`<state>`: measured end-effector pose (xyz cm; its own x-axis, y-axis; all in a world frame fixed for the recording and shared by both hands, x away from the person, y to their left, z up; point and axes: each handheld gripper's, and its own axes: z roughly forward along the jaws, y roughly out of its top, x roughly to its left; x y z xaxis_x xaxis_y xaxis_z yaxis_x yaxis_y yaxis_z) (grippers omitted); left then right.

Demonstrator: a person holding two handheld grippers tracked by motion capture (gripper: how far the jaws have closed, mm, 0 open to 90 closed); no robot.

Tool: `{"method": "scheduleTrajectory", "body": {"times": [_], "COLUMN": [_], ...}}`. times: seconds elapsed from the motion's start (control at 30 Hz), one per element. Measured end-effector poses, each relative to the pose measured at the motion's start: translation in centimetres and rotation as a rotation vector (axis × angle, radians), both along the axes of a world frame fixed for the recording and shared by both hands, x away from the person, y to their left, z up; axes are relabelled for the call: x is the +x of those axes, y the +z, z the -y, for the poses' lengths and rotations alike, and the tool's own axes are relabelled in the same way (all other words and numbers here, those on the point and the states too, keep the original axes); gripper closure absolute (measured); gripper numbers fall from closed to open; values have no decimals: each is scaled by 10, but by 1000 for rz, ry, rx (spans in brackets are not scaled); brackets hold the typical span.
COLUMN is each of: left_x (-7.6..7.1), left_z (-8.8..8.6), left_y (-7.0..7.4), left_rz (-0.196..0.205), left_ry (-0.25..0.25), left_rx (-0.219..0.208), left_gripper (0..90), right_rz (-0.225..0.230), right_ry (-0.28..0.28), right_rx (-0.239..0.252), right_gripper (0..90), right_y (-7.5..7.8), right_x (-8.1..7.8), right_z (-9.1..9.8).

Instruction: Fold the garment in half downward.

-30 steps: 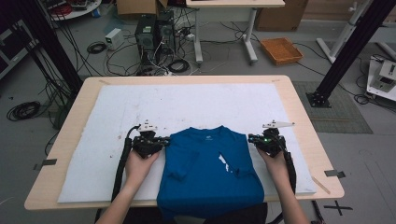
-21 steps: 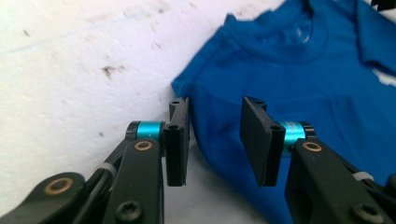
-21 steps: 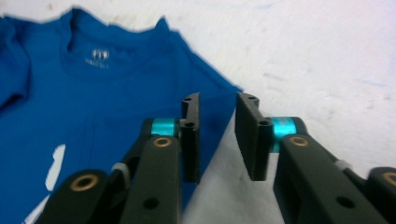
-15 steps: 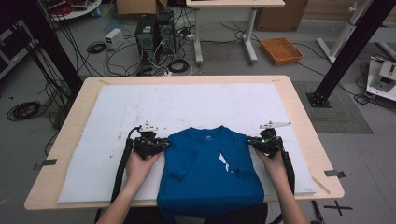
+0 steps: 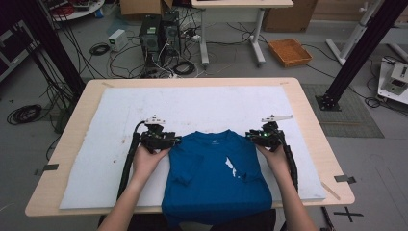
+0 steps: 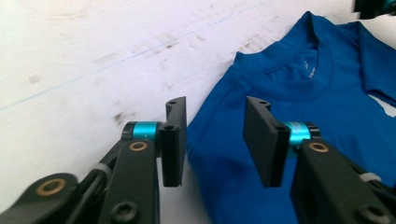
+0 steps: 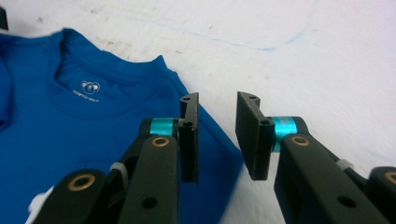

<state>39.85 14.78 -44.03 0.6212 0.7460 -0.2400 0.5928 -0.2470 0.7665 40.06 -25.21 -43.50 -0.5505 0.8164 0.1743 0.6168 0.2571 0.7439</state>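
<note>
Presently we find a blue T-shirt (image 5: 215,178) lying face up on the white mat (image 5: 202,103) that covers the wooden table (image 5: 308,103), collar toward the far side and hem hanging over the near edge. Its sleeves appear folded in over the body, which would account for the narrow, squared outline; the high view is too soft for us to confirm the fold lines.

We note the left gripper (image 5: 175,140) at the shirt's left shoulder and the right gripper (image 5: 250,135) at its right shoulder, each held low and pointing inward at the garment. Both have just been opening. In the left gripper view the left gripper (image 6: 215,140) stands moderately wide, its gap over the shoulder edge, pads clear of the cloth. In the right gripper view the right gripper (image 7: 217,137) shows a narrower gap, likewise with nothing pinched.

We judge that the shoulders have been released where the shirt now lies flat, square to the person.
</note>
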Motion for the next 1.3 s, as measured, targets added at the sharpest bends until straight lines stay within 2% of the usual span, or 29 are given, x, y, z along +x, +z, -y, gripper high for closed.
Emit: {"method": "scheduleTrajectory", "body": {"times": [0.13, 0.23, 0.3, 0.33, 0.37, 0.5, 0.57, 0.63, 0.67, 0.7, 0.73, 0.77, 0.8, 0.87, 0.9, 1.0, 1.03, 1.1, 1.17, 1.3], "left_x": [9, 13, 13, 12, 12, 13, 13, 13, 13, 14, 15, 16, 16, 18, 17, 15, 14, 12, 10, 8], "left_z": [7, 11, 15, 16, 15, 14, 14, 14, 14, 13, 13, 14, 16, 21, 24, 27, 29, 32, 34, 36], "left_y": [-4, -5, -5, -4, -4, -5, -5, -4, -4, -3, -3, -3, -3, -4, -4, -3, -3, -3, -3, -3], "left_rz": [4, -13, 7, 19, 23, 20, 25, 38, 42, 45, 45, 39, 36, 26, 32, 45, 54, 68, 81, 93], "left_ry": [-5, -12, -16, -10, -5, 7, 10, 5, 7, -2, -16, -26, -35, -56, -55, -62, -62, -56, -68, -84], "left_rx": [40, 72, 122, 148, 156, 140, 142, 145, 133, 103, 92, 88, 103, 150, 156, 197, 210, 234, 244, 242], "left_gripper": [542, 543, 569, 616, 663, 789, 806, 797, 745, 714, 695, 671, 652, 638, 623, 613, 613, 618, 678, 770], "right_rz": [-13, -26, -16, -9, -4, 10, 9, 9, 15, 20, 38, 37, 33, 21, 10, -10, 3, 6, 2, 12], "right_ry": [24, 31, 22, 17, 19, 18, 9, 1, -2, -2, 5, 6, 11, 27, 33, 57, 57, 65, 73, 86], "right_rx": [-32, -62, -87, -102, -115, -137, -134, -118, -104, -92, -75, -63, -51, -58, -60, -93, -107, -123, -125, -122], "right_gripper": [683, 682, 740, 790, 855, 884, 884, 868, 839, 812, 766, 755, 741, 668, 656, 660, 664, 723, 774, 861], "right_y": [-5, -10, -11, -11, -10, -10, -10, -9, -8, -7, -6, -5, -4, -6, -7, -11, -11, -10, -10, -10], "right_x": [10, 13, 13, 12, 12, 11, 11, 11, 12, 11, 12, 12, 13, 17, 18, 19, 18, 16, 15, 14], "right_z": [-16, -24, -27, -27, -26, -25, -24, -23, -21, -21, -20, -20, -20, -23, -25, -31, -33, -34, -34, -34]}}
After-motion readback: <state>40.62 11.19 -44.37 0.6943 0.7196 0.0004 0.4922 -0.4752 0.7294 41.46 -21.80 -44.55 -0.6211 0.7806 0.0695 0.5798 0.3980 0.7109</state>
